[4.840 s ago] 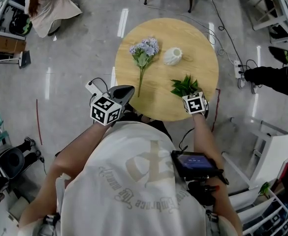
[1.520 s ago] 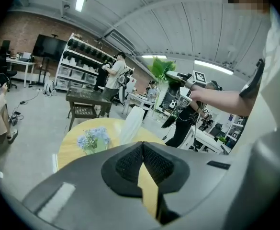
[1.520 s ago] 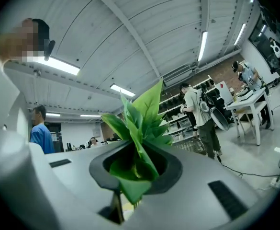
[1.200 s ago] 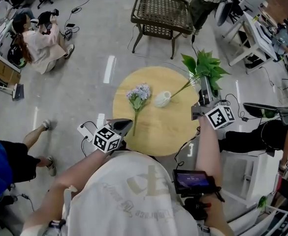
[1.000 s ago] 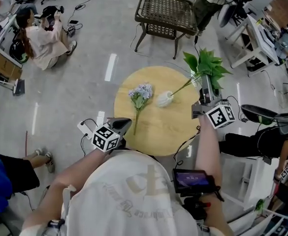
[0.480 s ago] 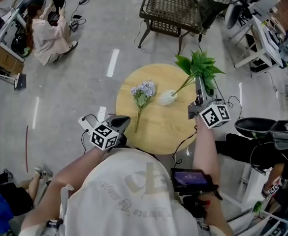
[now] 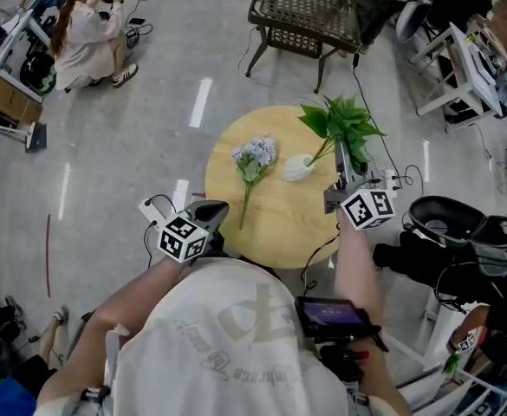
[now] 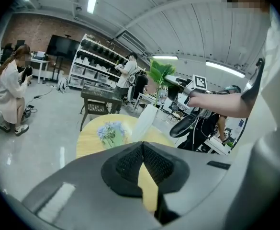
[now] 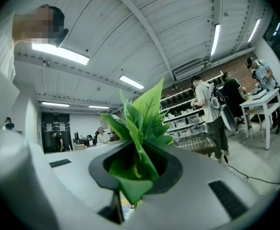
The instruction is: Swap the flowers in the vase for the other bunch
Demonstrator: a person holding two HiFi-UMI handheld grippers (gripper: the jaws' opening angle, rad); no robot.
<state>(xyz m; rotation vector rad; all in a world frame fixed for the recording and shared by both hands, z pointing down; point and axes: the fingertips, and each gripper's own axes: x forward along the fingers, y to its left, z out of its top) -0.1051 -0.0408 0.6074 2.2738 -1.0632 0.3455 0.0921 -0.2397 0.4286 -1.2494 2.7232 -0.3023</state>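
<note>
A round wooden table carries a purple flower bunch, which lies flat at the left, and a white vase near the middle. My right gripper hangs over the table's right side, shut on a green leafy bunch. Its thin stem slants down to the vase's mouth; how deep it goes is unclear. In the right gripper view the green leaves fill the gap between the jaws. My left gripper stays at the table's near left edge, shut with nothing in it. From there the purple flowers and vase lie ahead.
A wicker-topped side table stands behind the round table. One person crouches on the floor at the far left. A black chair seat and seated people crowd the right side. Cables trail over the floor near the table.
My right gripper has come down with the green bunch, and its stem now reaches the vase. Several seconds ago that bunch lay on the table's right side. The left gripper has kept still.
</note>
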